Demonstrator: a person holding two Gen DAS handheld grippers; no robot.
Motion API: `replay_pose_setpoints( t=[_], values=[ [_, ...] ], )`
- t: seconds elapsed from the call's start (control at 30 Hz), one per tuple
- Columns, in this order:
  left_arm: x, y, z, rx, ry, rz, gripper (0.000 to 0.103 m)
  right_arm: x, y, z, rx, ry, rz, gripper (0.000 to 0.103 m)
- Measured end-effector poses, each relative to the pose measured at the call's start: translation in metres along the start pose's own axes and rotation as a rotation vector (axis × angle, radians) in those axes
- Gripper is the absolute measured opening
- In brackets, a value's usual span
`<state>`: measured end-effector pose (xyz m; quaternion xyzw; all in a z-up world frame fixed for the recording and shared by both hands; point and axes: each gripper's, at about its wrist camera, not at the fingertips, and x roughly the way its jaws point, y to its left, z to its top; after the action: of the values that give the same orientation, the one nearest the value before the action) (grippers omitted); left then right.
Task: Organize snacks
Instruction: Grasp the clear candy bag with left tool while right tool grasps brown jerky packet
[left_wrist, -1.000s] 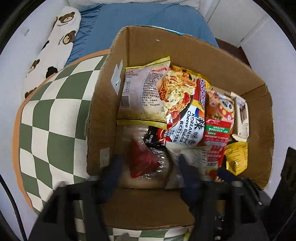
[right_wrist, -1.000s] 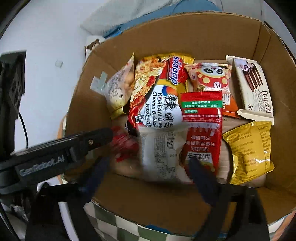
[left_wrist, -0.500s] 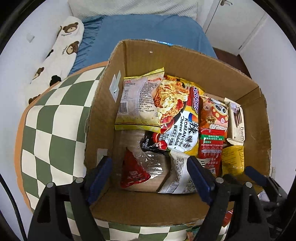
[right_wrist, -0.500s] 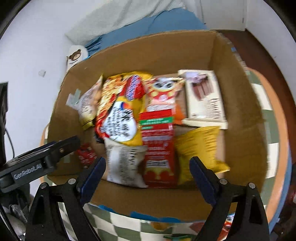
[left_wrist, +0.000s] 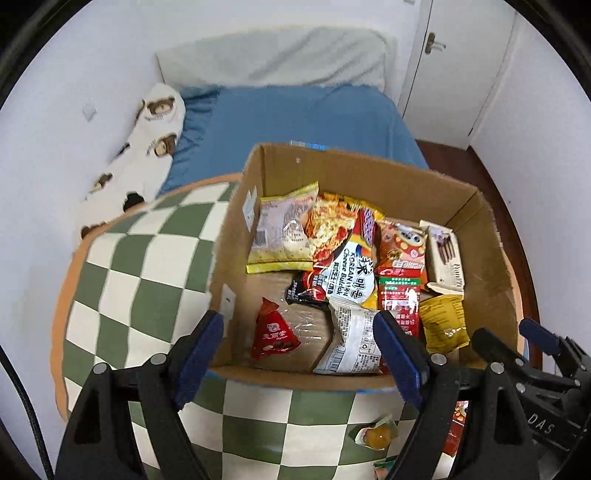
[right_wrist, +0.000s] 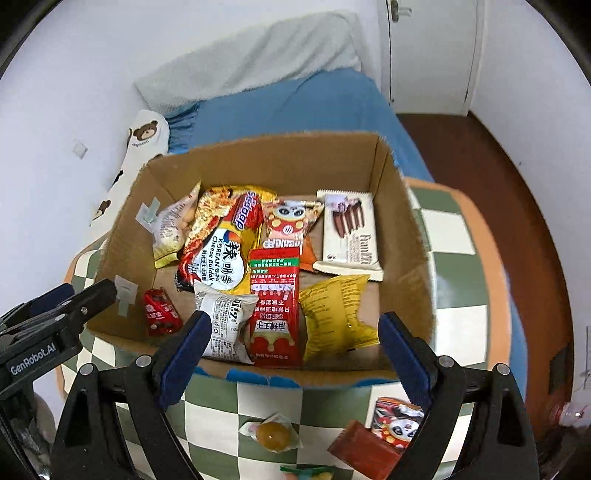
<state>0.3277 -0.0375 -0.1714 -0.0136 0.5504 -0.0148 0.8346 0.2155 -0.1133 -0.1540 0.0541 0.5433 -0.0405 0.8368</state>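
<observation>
A cardboard box (left_wrist: 402, 184) (right_wrist: 417, 266) stands on a green-and-white checkered table (left_wrist: 147, 266) (right_wrist: 325, 413) and holds several snack packs. Among them are a small red triangular pack (left_wrist: 273, 332) (right_wrist: 159, 312), a Korean noodle pack (left_wrist: 347, 273) (right_wrist: 218, 258), a red sachet (right_wrist: 275, 314), a yellow pack (right_wrist: 338, 314) and a white wafer pack (right_wrist: 351, 236). My left gripper (left_wrist: 299, 354) is open and empty above the box's near edge. My right gripper (right_wrist: 291, 354) is open and empty, also above the near edge.
On the table in front of the box lie a wrapped yellow candy (right_wrist: 271, 435) (left_wrist: 376, 435), a red panda-print pack (right_wrist: 395, 424) and a dark red block (right_wrist: 362, 454). A blue bed (left_wrist: 295, 122) with a bear-print pillow (left_wrist: 147, 147) lies behind.
Both grippers have pulled back and up out of the box. The small red pack that lay between my left fingers now lies loose on the box floor.
</observation>
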Motion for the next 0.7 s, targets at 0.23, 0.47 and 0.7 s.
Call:
replay_pose_setpoints(
  t=[0.23,0.47,0.7],
  values=[
    [-0.044,-0.004,-0.02,0.03,-0.088,0.008,0.083,-0.044,0.002,-0.016,-0.009,-0.076,-0.004,0.094],
    [-0.08,-0.004,-0.039,0.037,-0.148,-0.004,0.083,-0.087,0.006,-0.037,0.002,-0.131,0.002,0.094],
    [-0.107,-0.003,-0.062,0.055,-0.186,-0.033,0.083,-0.118,0.01,-0.067,0.037,-0.159,-0.008,0.094]
  ],
)
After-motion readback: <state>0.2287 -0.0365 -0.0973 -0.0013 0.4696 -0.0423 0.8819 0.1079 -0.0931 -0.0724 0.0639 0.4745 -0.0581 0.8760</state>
